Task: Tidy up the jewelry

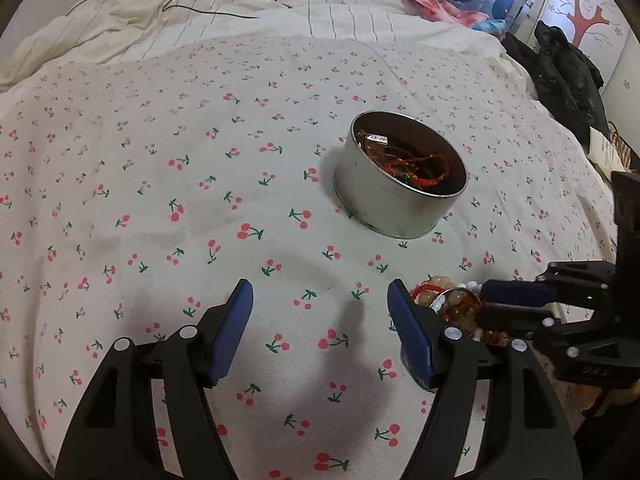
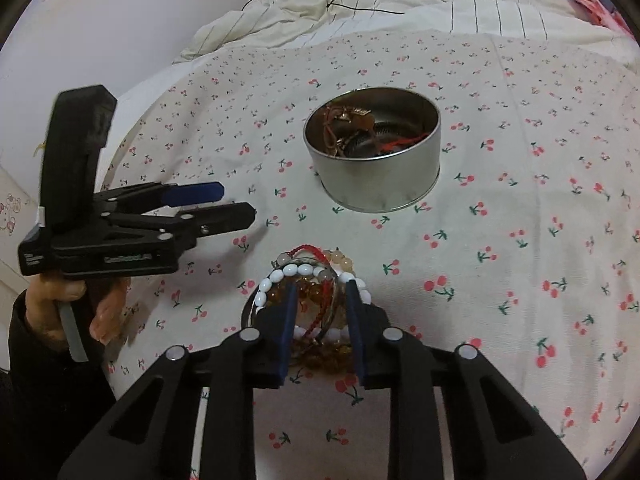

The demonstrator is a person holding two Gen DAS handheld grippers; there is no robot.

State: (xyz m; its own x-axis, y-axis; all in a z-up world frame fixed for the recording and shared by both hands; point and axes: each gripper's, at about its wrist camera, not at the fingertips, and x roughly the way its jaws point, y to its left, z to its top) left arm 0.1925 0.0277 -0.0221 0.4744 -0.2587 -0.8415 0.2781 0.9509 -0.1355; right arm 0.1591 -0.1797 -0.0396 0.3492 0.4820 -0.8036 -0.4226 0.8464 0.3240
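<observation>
A round silver tin [image 1: 394, 192] stands on the cherry-print bedsheet and holds red cords and bracelets; it also shows in the right wrist view [image 2: 376, 164]. A pile of bead bracelets [image 2: 308, 280], white, amber and red cord, lies in front of the tin. My right gripper [image 2: 320, 292] has its fingers down around this pile, partly closed on it. The pile also shows in the left wrist view [image 1: 448, 300]. My left gripper [image 1: 320, 296] is open and empty, just left of the pile, above the sheet.
The cherry-print sheet [image 1: 160, 200] covers the bed. A striped cream duvet [image 1: 200, 12] with a black cord lies at the back. Dark clothing [image 1: 568, 72] sits at the right edge. A white wall [image 2: 100, 20] is at the left.
</observation>
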